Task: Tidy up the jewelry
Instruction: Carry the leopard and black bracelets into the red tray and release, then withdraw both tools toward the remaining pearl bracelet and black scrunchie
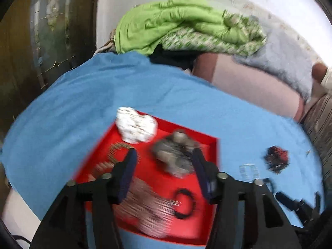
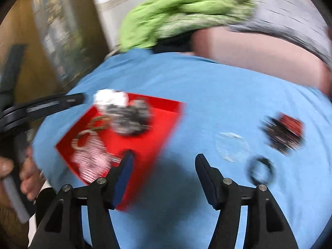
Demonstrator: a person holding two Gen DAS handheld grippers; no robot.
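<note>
A red tray (image 1: 211,145) (image 2: 170,112) lies on the blue cloth. It holds a white beaded piece (image 1: 136,125) (image 2: 110,98), a grey beaded cluster (image 1: 176,153) (image 2: 128,118), gold bangles (image 1: 116,151), a pink-white beaded piece (image 1: 149,211) (image 2: 91,159) and a black ring (image 1: 184,203). My left gripper (image 1: 164,155) is open and empty above the tray. My right gripper (image 2: 164,159) is open and empty over the cloth at the tray's right corner. Outside the tray lie a red-black piece (image 1: 277,158) (image 2: 284,132), a clear bangle (image 2: 232,145) and a black ring (image 2: 261,170). Both views are blurred.
The blue cloth (image 1: 83,103) (image 2: 207,83) covers a bed. A green quilt (image 1: 176,20) (image 2: 176,10) and pink and grey bedding (image 1: 249,83) are piled behind. A wooden door (image 1: 31,41) stands at the left. The left gripper's body (image 2: 41,105) and the hand show at left.
</note>
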